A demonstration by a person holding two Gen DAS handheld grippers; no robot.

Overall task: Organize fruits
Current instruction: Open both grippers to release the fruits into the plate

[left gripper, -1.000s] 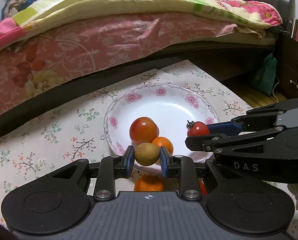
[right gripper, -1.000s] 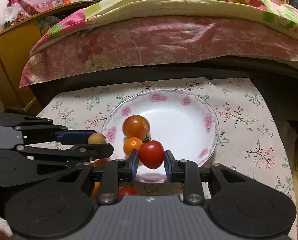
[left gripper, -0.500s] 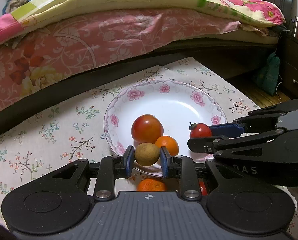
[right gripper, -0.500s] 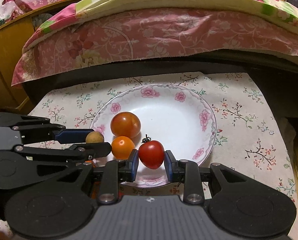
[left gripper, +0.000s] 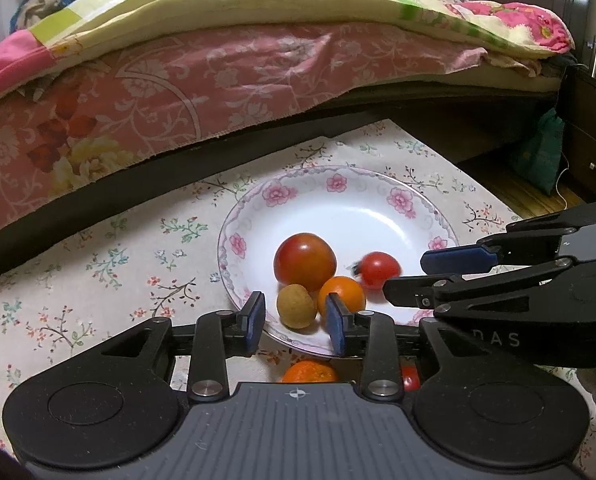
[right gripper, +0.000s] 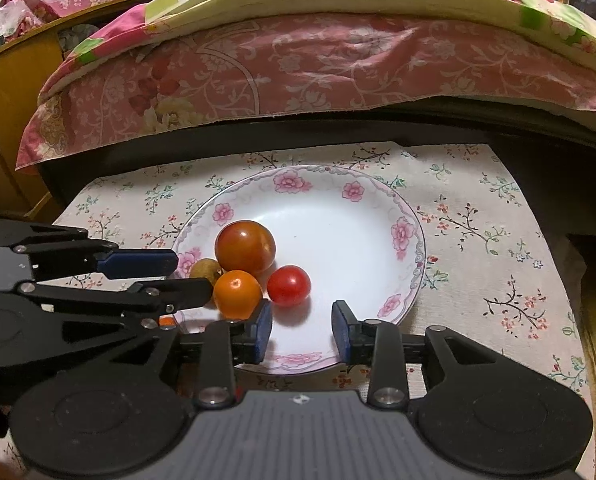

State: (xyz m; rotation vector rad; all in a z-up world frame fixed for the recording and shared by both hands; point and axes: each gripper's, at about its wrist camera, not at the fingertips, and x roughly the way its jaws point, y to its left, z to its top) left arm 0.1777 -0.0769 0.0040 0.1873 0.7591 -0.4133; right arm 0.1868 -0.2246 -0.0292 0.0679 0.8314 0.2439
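A white plate [left gripper: 338, 172] with pink flowers on its rim holds a large tomato [left gripper: 305, 261], a small orange fruit [left gripper: 342, 294], a brown round fruit [left gripper: 296, 306] and a cherry tomato [left gripper: 380, 270]. My left gripper [left gripper: 295, 324] hovers at the plate's near rim. Its jaws are opening, and the brown fruit lies between the tips with a gap on each side. My right gripper [right gripper: 302, 330] is opening too, and the cherry tomato [right gripper: 289, 285] rests free on the plate [right gripper: 318, 170] just ahead of its pads. Each gripper shows side-on in the other's view.
A second orange [left gripper: 308, 372] and a red fruit [left gripper: 409, 378] lie on the floral cloth [left gripper: 97, 280] under the left gripper. A bed [left gripper: 217, 72] with pink sheets runs along the back. A yellow cabinet [right gripper: 5, 120] stands left, dark drawers [left gripper: 590, 140] right.
Both grippers have opened. The brown fruit has left the left pads and the cherry tomato the right pads. Both fruits now lie on the plate beside the large tomato and the orange.
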